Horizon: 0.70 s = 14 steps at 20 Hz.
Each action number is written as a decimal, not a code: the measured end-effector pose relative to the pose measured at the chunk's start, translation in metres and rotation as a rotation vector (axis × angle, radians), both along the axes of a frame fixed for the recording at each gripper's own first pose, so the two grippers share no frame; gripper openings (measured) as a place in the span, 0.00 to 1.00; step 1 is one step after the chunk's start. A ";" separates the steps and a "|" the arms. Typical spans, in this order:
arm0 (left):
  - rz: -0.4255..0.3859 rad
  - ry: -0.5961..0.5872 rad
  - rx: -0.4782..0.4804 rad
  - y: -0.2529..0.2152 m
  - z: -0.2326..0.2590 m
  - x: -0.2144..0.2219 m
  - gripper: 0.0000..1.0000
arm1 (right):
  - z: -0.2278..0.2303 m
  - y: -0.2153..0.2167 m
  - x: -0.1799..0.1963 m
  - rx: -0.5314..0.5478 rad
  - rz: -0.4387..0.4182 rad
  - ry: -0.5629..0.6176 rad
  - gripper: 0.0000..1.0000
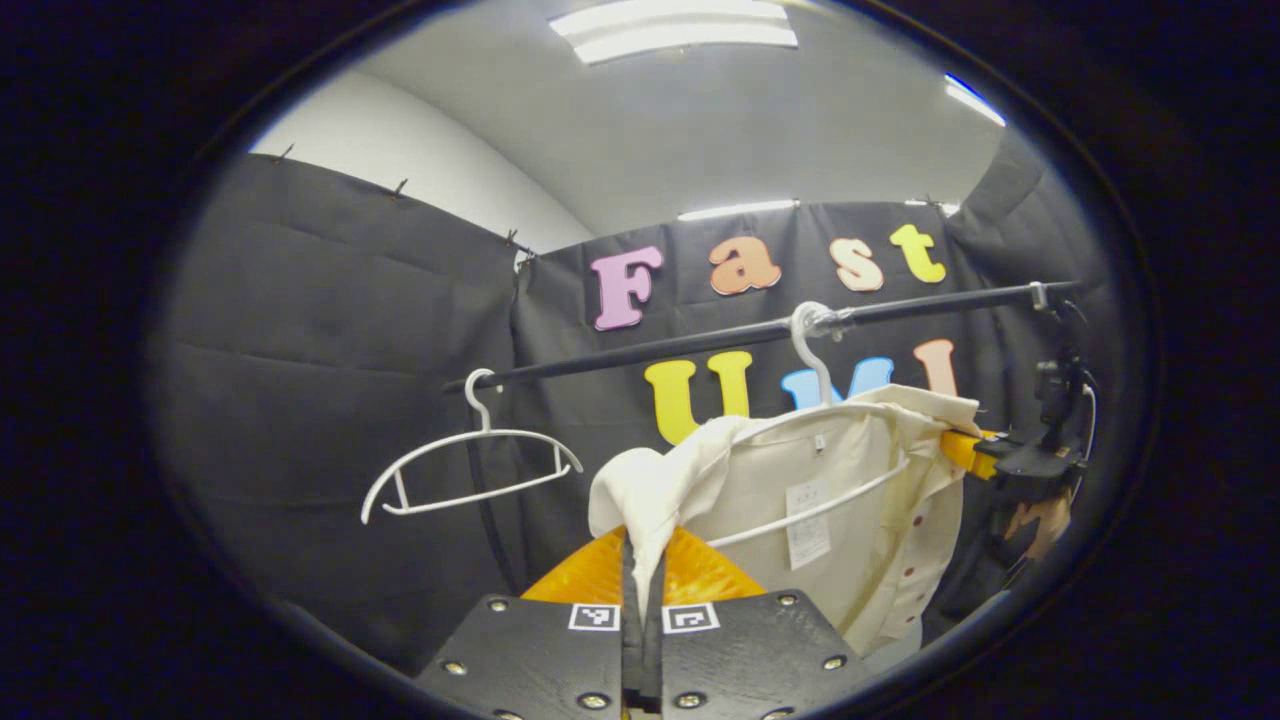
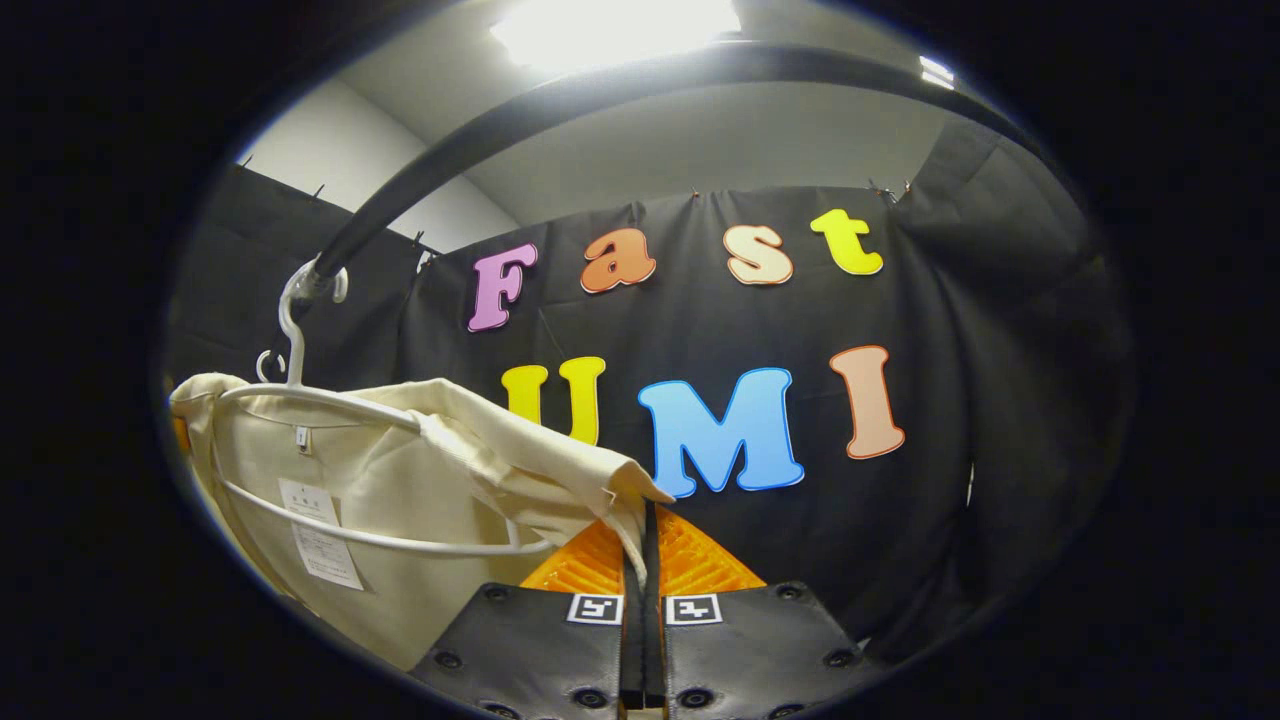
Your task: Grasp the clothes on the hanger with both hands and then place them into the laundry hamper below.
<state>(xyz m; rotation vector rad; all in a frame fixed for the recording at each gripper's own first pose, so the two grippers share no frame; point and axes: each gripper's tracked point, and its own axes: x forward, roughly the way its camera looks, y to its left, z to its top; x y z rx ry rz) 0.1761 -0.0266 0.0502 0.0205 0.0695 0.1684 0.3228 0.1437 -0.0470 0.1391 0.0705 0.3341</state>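
**Shirt pinched at both shoulders, not yet off its hanger**

We see the cream shirt [image 1: 850, 480] draped on a white hanger [image 1: 820, 400] whose hook sits over the black rail [image 1: 700, 340]. The garment's long axis across the shoulders runs roughly along the rail, and each end of it is drawn toward one of our tools. The left tool [image 1: 640, 590] is closed narrow on a bunched fold of the shirt's near shoulder, cloth running down between its orange fingers [image 1: 700, 575]. The right tool [image 2: 645, 570] is likewise closed narrow on the opposite shoulder tip, which is stretched out from the hanger to the fingers.

The relation that matters, as we judge it, is that the shirt lies forward of and slightly above both tools, with the hanger's arms inside it. The cloth must slide outward off those arms before it can go down to the hamper. Both tools hold it, so neither is the nearer.

The left gripper view adds a second, bare hanger [image 1: 470, 470] farther along the rail, and the other tool with the hand holding it at the shirt's far shoulder. The right gripper view shows the rail arching close overhead and the care label [image 2: 320, 540] inside the shirt.
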 end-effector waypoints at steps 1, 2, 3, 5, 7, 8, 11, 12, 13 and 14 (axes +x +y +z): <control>0.023 -0.015 0.007 0.009 0.005 0.003 0.01 | 0.003 -0.002 0.004 -0.003 -0.010 -0.014 0.01; 0.035 -0.028 0.009 0.016 0.012 0.005 0.00 | 0.007 -0.004 0.008 -0.003 -0.021 -0.029 0.01; 0.046 -0.032 0.011 0.024 0.015 0.009 0.02 | 0.011 -0.005 0.015 0.004 -0.027 -0.039 0.01; 0.058 -0.045 0.004 0.033 0.020 0.018 0.00 | 0.020 -0.003 0.030 0.010 -0.034 -0.049 0.00; 0.058 -0.051 0.000 0.038 0.023 0.026 0.00 | 0.021 -0.001 0.036 0.000 -0.036 -0.064 0.01; 0.052 -0.047 0.004 0.039 0.023 0.028 0.02 | 0.021 -0.001 0.038 -0.002 -0.037 -0.071 0.01; 0.034 -0.032 0.019 0.042 0.018 0.033 0.00 | 0.014 -0.001 0.042 -0.013 -0.043 -0.097 0.01; 0.033 -0.031 0.017 0.043 0.017 0.034 0.00 | 0.012 -0.002 0.044 -0.019 -0.051 -0.104 0.01; 0.029 -0.028 0.022 0.045 0.016 0.030 0.00 | 0.011 -0.003 0.046 -0.021 -0.056 -0.107 0.01; 0.028 -0.036 0.033 0.045 0.018 0.027 0.00 | 0.013 -0.003 0.046 -0.014 -0.065 -0.118 0.01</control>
